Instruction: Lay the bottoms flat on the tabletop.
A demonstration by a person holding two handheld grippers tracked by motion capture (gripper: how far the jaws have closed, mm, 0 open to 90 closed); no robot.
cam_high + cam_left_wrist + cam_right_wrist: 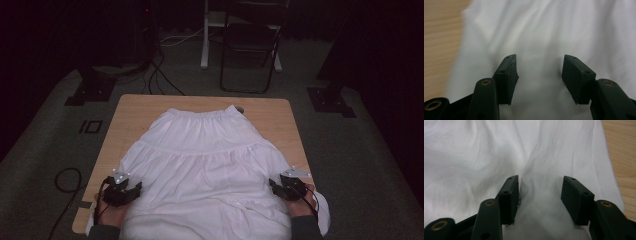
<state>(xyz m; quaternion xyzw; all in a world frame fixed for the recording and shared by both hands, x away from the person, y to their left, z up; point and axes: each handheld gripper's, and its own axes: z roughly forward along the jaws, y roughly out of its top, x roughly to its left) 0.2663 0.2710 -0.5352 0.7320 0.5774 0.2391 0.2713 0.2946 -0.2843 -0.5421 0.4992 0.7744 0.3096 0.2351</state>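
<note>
The white skirt point(205, 165) lay flat on the table point(130, 115). The left gripper point(131, 191) at 8 o'clock and right gripper point(276, 188) at 4 o'clock were both wide open, holding nothing. Next, they probably needed to pinch the hem.

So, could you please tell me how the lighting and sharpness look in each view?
High view: dim, dark surroundings, the white skirt brightest. Left gripper view: table edge smeared by motion blur. Right gripper view: evenly lit, soft shadows in the folds, reasonably sharp.

Light wooden table point(132, 112) is carrying a white skirt point(210, 165), waistband near the far edge, hem hanging over the near edge.
</note>
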